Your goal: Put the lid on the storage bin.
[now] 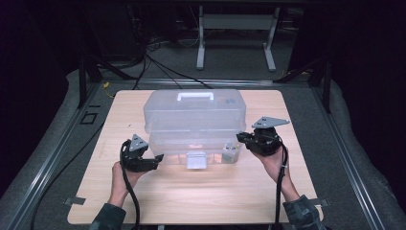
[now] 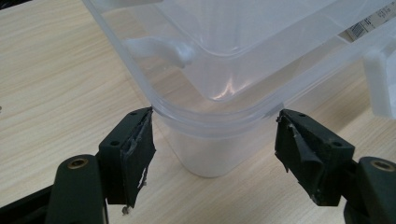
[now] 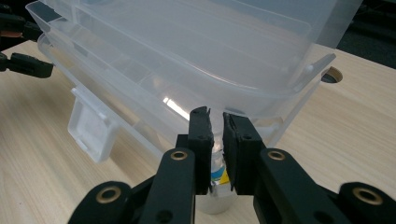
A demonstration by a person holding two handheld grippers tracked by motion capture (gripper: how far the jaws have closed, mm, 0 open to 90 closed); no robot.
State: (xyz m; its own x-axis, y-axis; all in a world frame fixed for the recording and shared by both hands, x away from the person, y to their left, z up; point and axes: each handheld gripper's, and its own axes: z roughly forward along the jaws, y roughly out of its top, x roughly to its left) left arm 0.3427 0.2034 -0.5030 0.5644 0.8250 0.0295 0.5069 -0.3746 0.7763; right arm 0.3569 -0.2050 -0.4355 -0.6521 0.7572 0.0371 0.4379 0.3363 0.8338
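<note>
The left gripper [image 2: 215,154] is spread wide at the box [image 1: 194,115] corner; a bottle [image 3: 218,175] is clamped by the right gripper [image 3: 215,140].

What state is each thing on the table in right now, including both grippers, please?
Clear plastic storage box with white handle: upright on the wooden table, lid lifted slightly off the base.
White front latch: hanging open.
Small clear bottle with blue and yellow label: standing upright, held.
Left gripper: open, jaws either side of the box's corner.
Right gripper: shut on the bottle.

Small bottle [image 3: 216,177] mostly hidden between the jaws — label unreadable.
</note>
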